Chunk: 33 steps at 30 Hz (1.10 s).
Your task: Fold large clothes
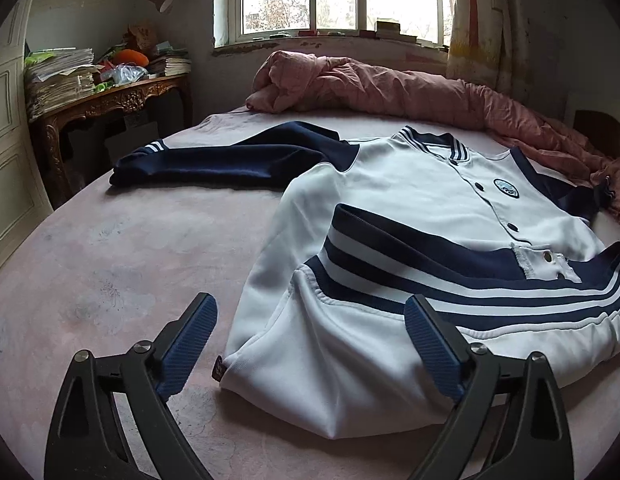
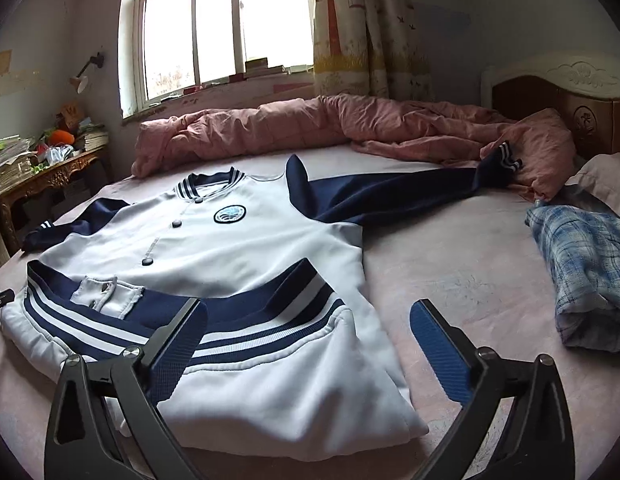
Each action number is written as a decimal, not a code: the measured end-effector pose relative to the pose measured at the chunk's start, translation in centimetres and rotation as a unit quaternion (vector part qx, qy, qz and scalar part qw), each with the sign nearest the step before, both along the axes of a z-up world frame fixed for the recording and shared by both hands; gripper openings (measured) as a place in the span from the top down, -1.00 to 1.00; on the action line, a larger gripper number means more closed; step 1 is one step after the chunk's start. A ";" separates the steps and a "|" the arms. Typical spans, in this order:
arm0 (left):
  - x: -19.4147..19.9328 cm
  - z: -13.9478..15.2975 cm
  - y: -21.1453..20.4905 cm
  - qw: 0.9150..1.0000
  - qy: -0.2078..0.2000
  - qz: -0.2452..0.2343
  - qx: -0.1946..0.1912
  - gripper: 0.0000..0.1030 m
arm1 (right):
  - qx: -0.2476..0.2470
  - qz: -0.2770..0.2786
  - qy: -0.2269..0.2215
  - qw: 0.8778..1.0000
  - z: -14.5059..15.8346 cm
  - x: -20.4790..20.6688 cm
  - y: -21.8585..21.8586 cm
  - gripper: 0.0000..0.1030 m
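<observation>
White-and-navy jacket [image 1: 394, 200] lies flat on the bed [image 1: 121, 264], hem folded up over its front, directly ahead of both sets of jaws. Left gripper [image 1: 310, 344] released, jaws wide, straddling the near left corner of the fold; right gripper [image 2: 310, 344] likewise spread at the right corner, gripping nothing. Right sleeve end half buried in pink quilt [image 2: 350, 128]. Plaid shirt [image 2: 586, 264] right of right jaws, cut off. Bare mattress left of left jaws.

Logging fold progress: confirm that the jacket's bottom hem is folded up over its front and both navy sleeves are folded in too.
Not quite. The jacket's striped hem is folded up, but both navy sleeves lie spread outward on the bed; the right wrist view shows both.
</observation>
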State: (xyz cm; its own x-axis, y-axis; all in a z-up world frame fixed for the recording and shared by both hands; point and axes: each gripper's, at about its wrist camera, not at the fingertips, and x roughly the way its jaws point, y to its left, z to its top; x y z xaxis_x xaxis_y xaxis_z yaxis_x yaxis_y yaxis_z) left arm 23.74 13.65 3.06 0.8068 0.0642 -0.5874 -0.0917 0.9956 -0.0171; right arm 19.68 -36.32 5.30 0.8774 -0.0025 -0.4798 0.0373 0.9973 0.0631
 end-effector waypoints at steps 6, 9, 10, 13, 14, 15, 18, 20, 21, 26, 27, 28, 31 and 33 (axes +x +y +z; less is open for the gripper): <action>-0.1 -0.3 0.4 1.000 0.001 0.004 -0.011 -0.82 | 0.000 -0.004 0.010 1.000 -0.4 0.4 -0.2 -0.98; -0.2 -0.4 0.3 1.000 0.002 0.003 -0.010 -0.82 | -0.002 -0.003 0.012 1.000 -0.5 0.4 -0.1 -0.98; -0.2 -0.4 0.3 1.000 0.002 0.003 -0.009 -0.82 | -0.003 -0.003 0.011 1.000 -0.5 0.4 -0.1 -0.98; -0.2 -0.3 0.2 1.000 -0.001 0.003 -0.006 -0.82 | -0.001 -0.003 0.012 1.000 -0.5 0.5 -0.1 -0.98; -0.2 -0.3 0.1 1.000 -0.002 0.003 -0.004 -0.82 | 0.000 -0.003 0.012 1.000 -0.5 0.5 -0.1 -0.98; -0.3 -0.3 0.1 1.000 -0.003 0.002 -0.003 -0.82 | 0.000 -0.003 0.012 1.000 -0.5 0.4 -0.1 -0.98; -0.4 -0.1 -0.1 1.000 -0.009 -0.001 0.001 -0.82 | -0.002 -0.003 0.010 1.000 -0.5 0.4 0.0 -0.98; -0.7 0.2 -0.3 1.000 -0.017 -0.012 0.000 -0.82 | -0.002 0.003 0.009 1.000 -0.4 0.3 0.0 -0.98; -0.9 0.4 -0.5 1.000 -0.020 -0.014 0.005 -0.82 | -0.003 0.010 0.009 1.000 -0.2 0.2 0.2 -0.98; -2.6 1.3 -2.8 0.996 -0.027 -0.083 0.036 -0.82 | -0.052 0.116 0.036 0.991 1.2 -1.8 3.5 -0.98; -3.2 1.5 -3.5 0.993 -0.029 -0.106 0.044 -0.82 | -0.075 0.138 0.044 0.987 1.1 -2.4 4.7 -0.98; -3.7 1.7 -4.3 0.990 -0.031 -0.129 0.056 -0.82 | -0.093 0.153 0.048 0.983 0.9 -2.9 5.8 -0.98; -4.7 1.3 -6.6 0.976 -0.023 -0.192 0.097 -0.82 | -0.145 0.195 0.067 0.968 -0.5 -4.6 9.3 -0.98; -4.6 0.4 -8.2 0.968 0.002 -0.221 0.122 -0.82 | -0.181 0.200 0.083 0.959 -1.6 -4.9 10.9 -0.98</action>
State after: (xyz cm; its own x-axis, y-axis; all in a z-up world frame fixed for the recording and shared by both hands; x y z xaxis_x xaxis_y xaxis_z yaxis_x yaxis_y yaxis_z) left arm 19.09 5.46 3.43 0.7851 -0.1497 -0.6010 0.3441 0.9123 0.2223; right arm 14.77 -25.38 3.68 0.7542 0.1258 -0.6445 -0.3743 0.8887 -0.2646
